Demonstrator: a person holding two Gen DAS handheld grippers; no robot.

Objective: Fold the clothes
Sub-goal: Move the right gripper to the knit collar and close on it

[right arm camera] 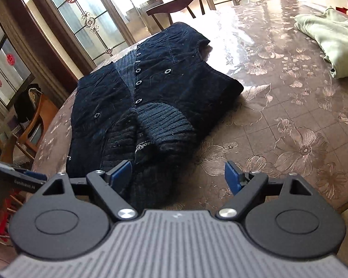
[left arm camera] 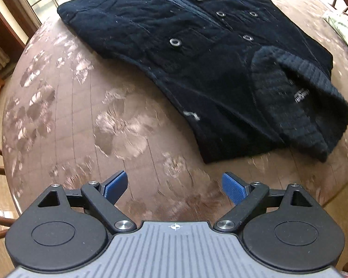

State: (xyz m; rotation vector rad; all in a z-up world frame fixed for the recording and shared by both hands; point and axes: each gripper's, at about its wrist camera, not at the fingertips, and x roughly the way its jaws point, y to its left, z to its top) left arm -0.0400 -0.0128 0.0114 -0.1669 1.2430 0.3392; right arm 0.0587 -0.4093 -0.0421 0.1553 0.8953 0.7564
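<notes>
on the floral table (right arm camera: 290, 120) lies a folded dark jacket (right arm camera: 155, 85); left claw (left arm camera: 175, 188) and right claw (right arm camera: 178, 177) both released, empty.

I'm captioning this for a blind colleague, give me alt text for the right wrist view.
A dark snap-button jacket lies partly folded on a floral-patterned table, its ribbed collar nearest the open right gripper. A pale green garment lies at the far right.

A home dining room: round table (right arm camera: 290, 115) under floral cloth, wooden chairs (right arm camera: 34, 120), ornate glazed doors (right arm camera: 85, 20).
</notes>
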